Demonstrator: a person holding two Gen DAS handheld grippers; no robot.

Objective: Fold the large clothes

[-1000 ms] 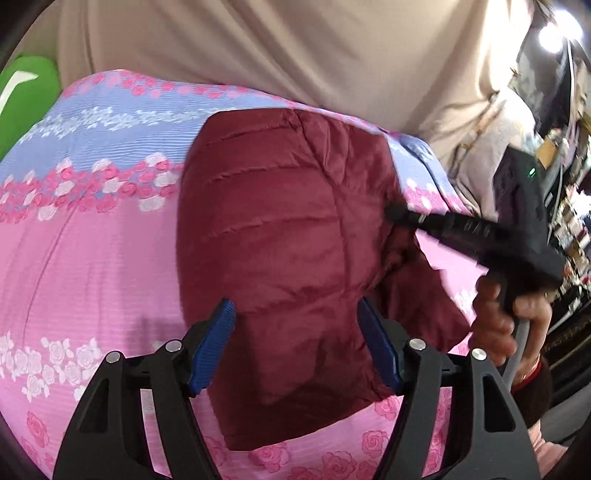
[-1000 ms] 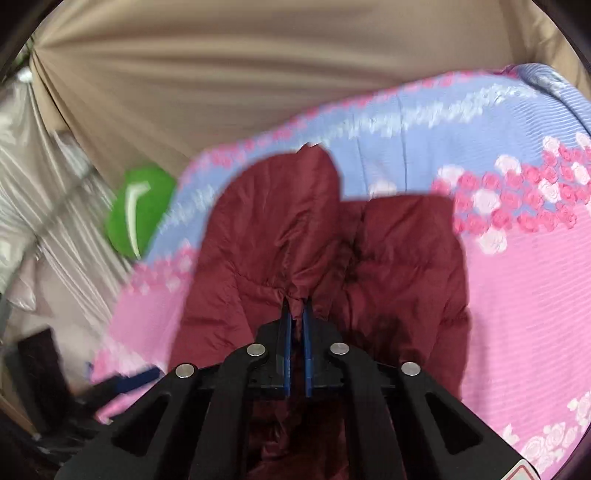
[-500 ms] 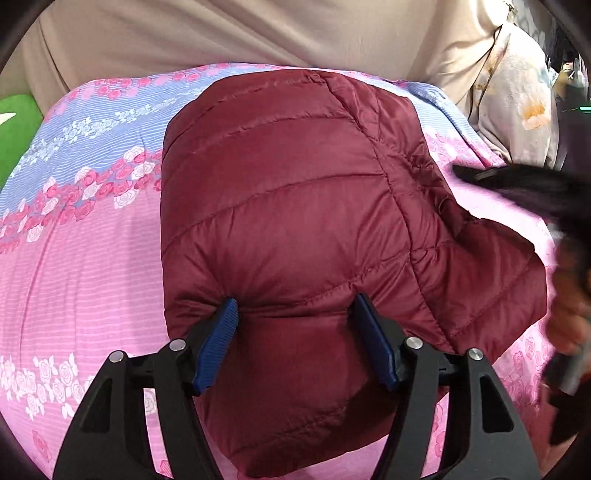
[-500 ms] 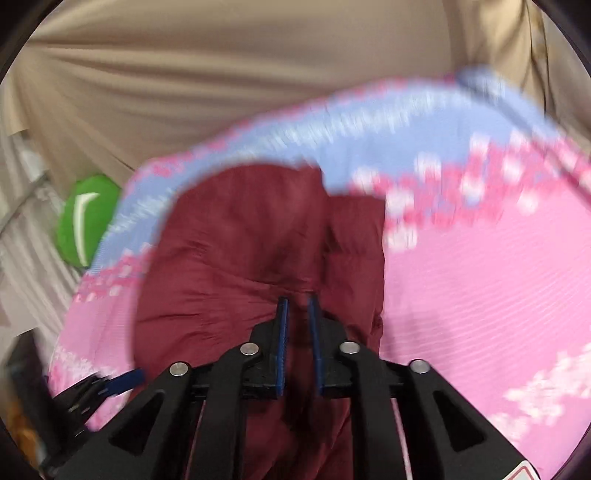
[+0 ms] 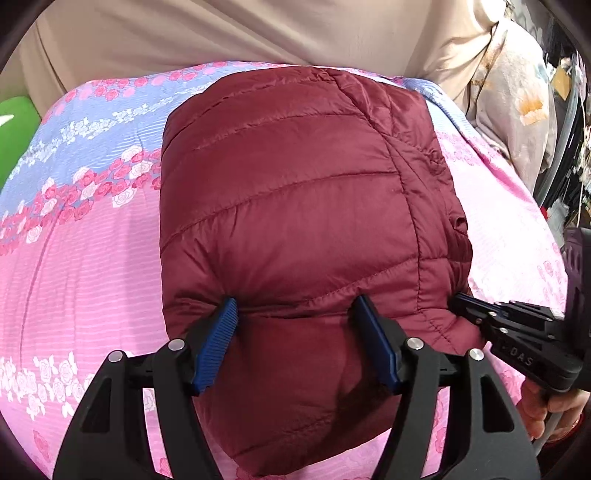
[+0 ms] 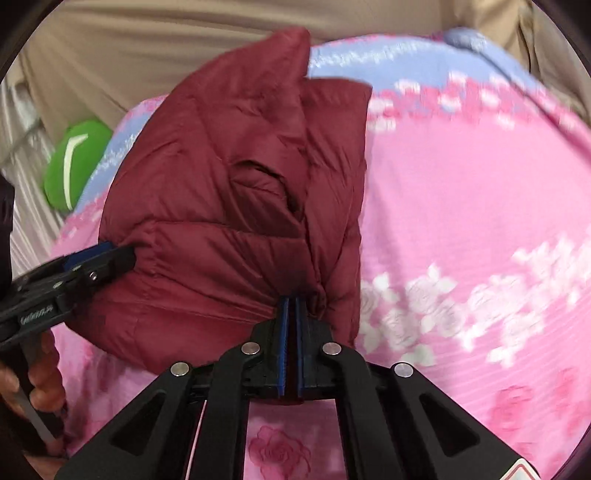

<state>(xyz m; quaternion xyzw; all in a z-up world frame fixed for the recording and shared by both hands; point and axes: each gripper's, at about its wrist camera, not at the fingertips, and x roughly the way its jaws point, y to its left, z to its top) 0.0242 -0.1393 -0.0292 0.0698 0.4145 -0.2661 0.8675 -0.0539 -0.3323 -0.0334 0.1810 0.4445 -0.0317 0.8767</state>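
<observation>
Quilted maroon jacket (image 5: 295, 206) (puffy, stitched channels)

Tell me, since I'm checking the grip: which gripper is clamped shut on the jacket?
The right gripper: its blue pads pinch a bunch of the maroon jacket. The left gripper stands wide, its pads pressing into the padded fabric.

maroon quilted puffer jacket (image 5: 295, 206) lies folded on pink and blue floral bedsheet (image 5: 92, 236). left gripper (image 5: 295, 332) at jacket's near edge, blue pads (image 5: 216, 343) wide apart, both pressing into a thick fold of jacket bulging between them. right gripper (image 5: 465, 308) at jacket's right edge, tip against fabric, held by a hand (image 5: 554, 406). beige curtain (image 5: 221, 33) beyond jacket's far edge. green cushion (image 5: 14, 114) far left of jacket, floral cloth (image 5: 517, 110) off jacket's far right.
</observation>
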